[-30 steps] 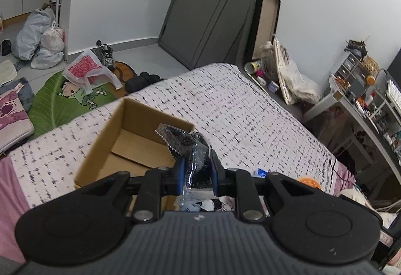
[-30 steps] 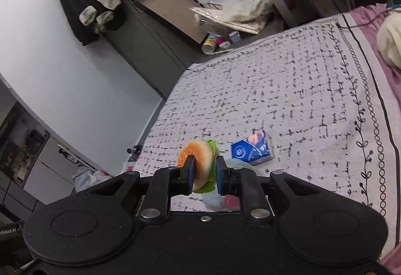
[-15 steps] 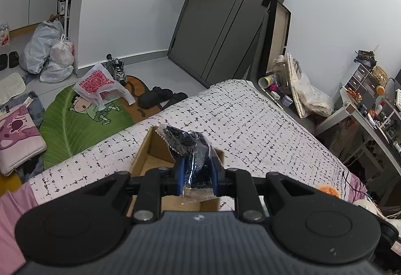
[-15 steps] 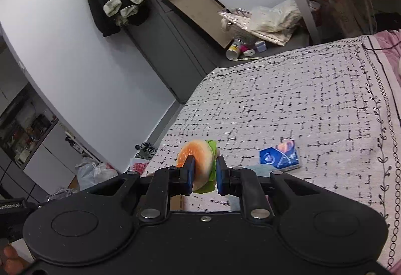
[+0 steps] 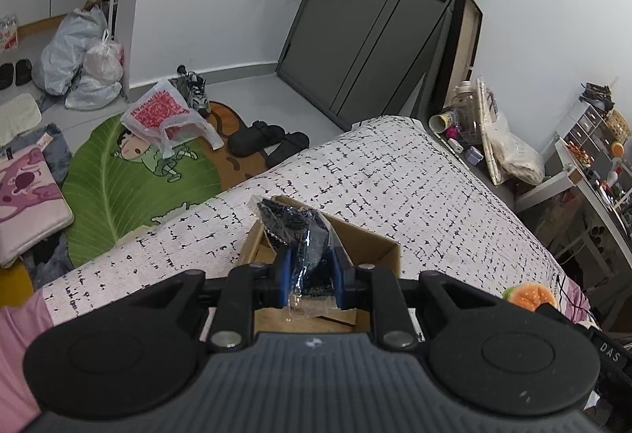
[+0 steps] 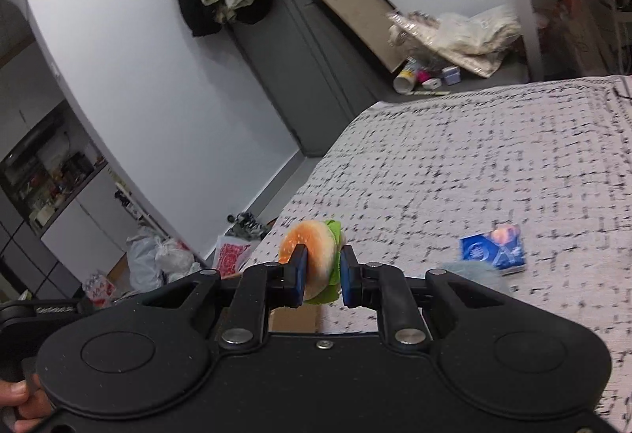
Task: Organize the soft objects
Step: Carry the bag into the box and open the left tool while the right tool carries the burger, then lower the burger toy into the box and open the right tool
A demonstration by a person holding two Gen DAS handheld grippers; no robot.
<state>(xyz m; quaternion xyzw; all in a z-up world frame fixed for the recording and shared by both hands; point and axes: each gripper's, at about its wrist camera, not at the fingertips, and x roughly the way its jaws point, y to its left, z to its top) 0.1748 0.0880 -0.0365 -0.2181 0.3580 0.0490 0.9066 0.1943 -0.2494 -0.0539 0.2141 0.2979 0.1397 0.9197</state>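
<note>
My left gripper [image 5: 312, 267] is shut on a dark plastic packet [image 5: 300, 231], hanging just above an open cardboard box [image 5: 375, 251] on the patterned bed cover [image 5: 395, 188]. My right gripper [image 6: 320, 271] is shut on a soft toy burger [image 6: 316, 255] with an orange bun and green lettuce, held over the bed cover [image 6: 474, 164]. That burger [image 5: 529, 296] also shows at the right edge of the left wrist view. A blue packet [image 6: 493, 251] lies on the bed to the right, with a grey fuzzy thing [image 6: 470, 271] beside it. A strip of cardboard [image 6: 294, 318] shows under the right gripper.
Beyond the bed's edge the floor holds a green leaf rug [image 5: 130, 180], black slippers [image 5: 268, 140], plastic bags [image 5: 79, 57] and a pink cushion [image 5: 27, 196]. A grey door [image 5: 375, 18], a leaning frame [image 5: 462, 49] and a cluttered desk [image 5: 584, 172] stand further off. A hand [image 6: 19, 401] grips the other handle.
The left gripper has carried its packet toward the box's far end, so the box now sits close beneath the fingers. The right gripper has swung left with the burger and rolled; the blue packet has slid rightward in view.
</note>
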